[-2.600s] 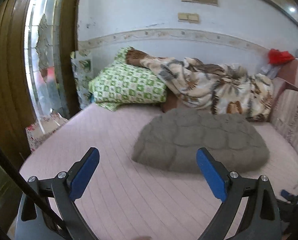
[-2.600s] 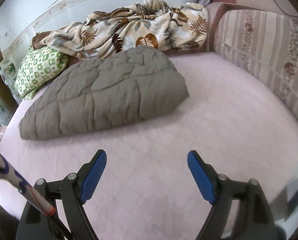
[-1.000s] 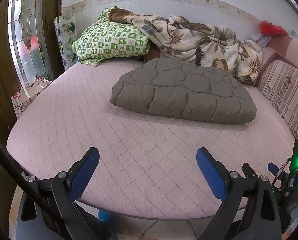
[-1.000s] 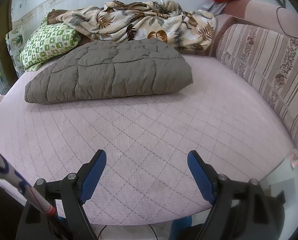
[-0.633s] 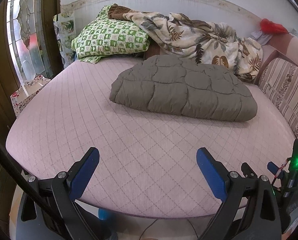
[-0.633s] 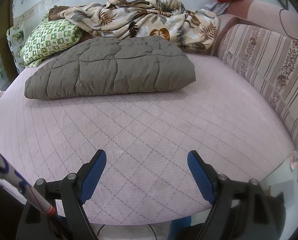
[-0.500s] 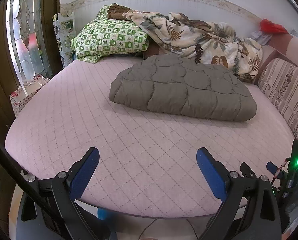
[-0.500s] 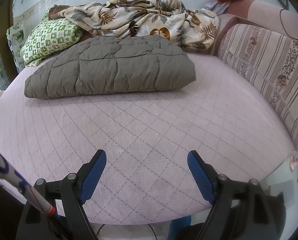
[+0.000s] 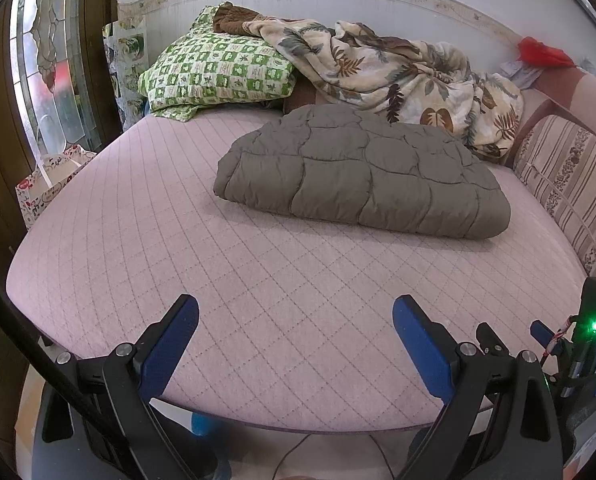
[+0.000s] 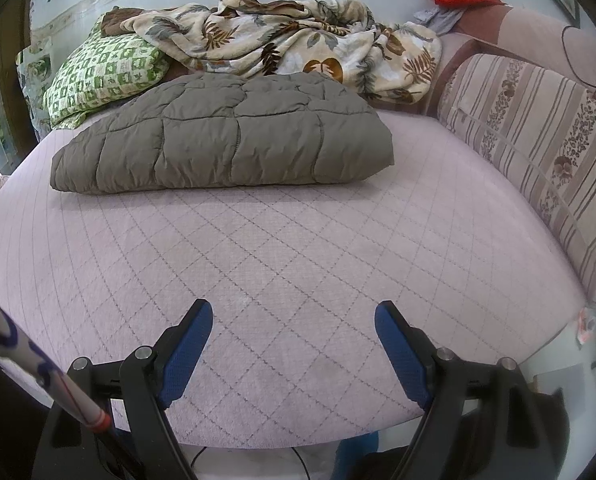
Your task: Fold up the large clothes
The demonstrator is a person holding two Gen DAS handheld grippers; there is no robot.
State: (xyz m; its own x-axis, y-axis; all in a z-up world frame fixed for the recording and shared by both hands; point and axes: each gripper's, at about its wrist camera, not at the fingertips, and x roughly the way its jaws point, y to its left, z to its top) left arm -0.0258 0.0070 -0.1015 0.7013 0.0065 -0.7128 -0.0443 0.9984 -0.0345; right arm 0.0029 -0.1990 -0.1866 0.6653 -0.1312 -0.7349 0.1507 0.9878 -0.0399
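Quilted jacket: the grey-brown quilted garment (image 9: 362, 172) lies folded into a thick bundle on the far half of my pink quilted bed (image 9: 257, 272), its rolled edge facing me.
Change: since 2.6 s ago I have pulled both tongs back; the bundle was close in front then, and now the bed's near edge and the floor beyond it show under my fingers. Over the last half second almost nothing shifts.
Left gripper (image 9: 295, 330): spread wide, holding nothing, hovering at the near bed edge, well apart from the bundle.
Right gripper (image 10: 293, 334): also spread wide and empty, the bundle (image 10: 225, 140) well ahead and slightly to its left.
Behind the bundle: a leaf-print blanket (image 9: 398, 72) heaped against the wall, a green checked pillow (image 9: 213, 72) to its left.
Right side: a striped cushion (image 10: 538, 152) along the bed.
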